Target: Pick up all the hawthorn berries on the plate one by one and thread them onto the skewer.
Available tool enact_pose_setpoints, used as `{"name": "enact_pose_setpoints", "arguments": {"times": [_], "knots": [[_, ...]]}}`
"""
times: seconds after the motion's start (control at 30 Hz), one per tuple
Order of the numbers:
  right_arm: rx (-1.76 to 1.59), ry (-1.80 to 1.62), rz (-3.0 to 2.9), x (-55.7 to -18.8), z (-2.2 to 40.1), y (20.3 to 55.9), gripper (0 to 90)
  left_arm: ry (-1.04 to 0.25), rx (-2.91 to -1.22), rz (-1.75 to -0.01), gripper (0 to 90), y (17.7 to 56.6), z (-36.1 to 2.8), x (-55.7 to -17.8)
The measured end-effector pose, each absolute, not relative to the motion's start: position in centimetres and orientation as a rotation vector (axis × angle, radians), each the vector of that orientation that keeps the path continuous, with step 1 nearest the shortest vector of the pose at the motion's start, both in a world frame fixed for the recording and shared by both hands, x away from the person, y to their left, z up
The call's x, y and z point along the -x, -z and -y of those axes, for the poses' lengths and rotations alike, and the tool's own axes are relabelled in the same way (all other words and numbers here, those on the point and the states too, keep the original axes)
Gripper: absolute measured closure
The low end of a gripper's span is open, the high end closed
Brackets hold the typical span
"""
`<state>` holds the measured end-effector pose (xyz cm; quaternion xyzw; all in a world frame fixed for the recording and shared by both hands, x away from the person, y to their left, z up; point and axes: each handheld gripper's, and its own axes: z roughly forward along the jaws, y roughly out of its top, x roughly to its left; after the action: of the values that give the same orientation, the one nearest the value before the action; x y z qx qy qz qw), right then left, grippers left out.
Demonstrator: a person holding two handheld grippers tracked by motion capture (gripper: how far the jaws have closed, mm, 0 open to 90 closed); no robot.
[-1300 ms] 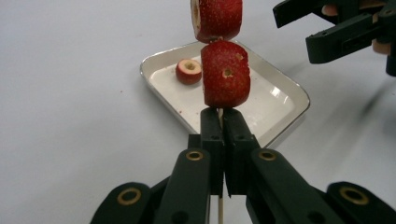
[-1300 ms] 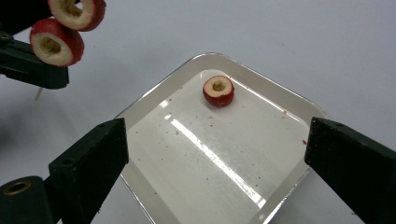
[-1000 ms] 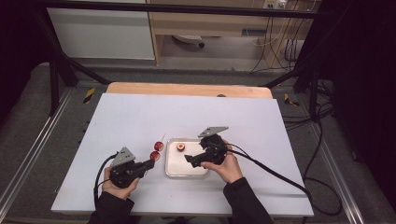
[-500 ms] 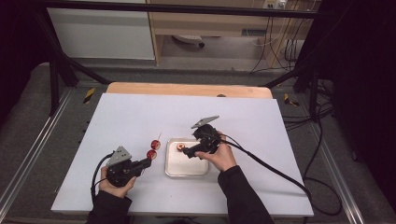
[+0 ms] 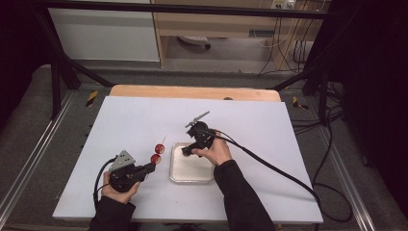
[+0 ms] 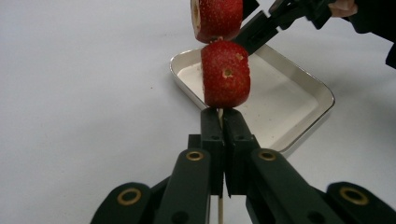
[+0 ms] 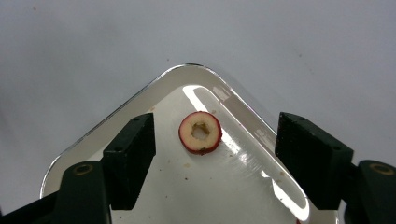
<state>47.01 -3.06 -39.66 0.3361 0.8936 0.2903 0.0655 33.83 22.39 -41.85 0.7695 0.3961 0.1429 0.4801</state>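
My left gripper [image 6: 219, 119] is shut on a thin wooden skewer [image 6: 219, 113] that carries two red fruit pieces [image 6: 225, 74], one above the other. From above, that gripper [image 5: 145, 169] lies left of a shallow metal tray [image 5: 192, 172], with the fruit [image 5: 156, 159] just past its tips. My right gripper [image 7: 215, 128] hangs over the tray's corner [image 7: 140, 98]. A cored red fruit slice [image 7: 200, 132] lies flat on the tray between its jaws. The jaws have just been closing, but the pads stand clear of the slice on both sides. Seen from above, the right gripper [image 5: 186, 151] points into the tray's far left corner.
The tray rests near the middle of a white tabletop [image 5: 269, 130] with a wooden strip [image 5: 192, 91] along its far edge. A black cable [image 5: 269, 166] runs from the right gripper off the right side. Metal rails flank the table.
My right gripper has moved left and a little farther away, over the tray's far left corner, and its jaws have narrowed around the slice. The left gripper and skewer have stayed put.
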Motion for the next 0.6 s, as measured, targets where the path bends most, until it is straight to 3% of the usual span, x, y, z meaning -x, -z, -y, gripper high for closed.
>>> {"name": "enact_pose_setpoints", "arguments": {"times": [0.23,0.6], "knots": [[-0.959,-0.772,-2.766,-48.0,1.8,40.6,41.9,-0.345,-1.874,-0.967,88.1,41.8,-22.5,-33.9],[-0.929,-0.702,-2.861,-48.7,0.9,41.1,47.8,-0.338,-1.877,-0.962,88.1,41.8,-22.3,-33.8]]}}
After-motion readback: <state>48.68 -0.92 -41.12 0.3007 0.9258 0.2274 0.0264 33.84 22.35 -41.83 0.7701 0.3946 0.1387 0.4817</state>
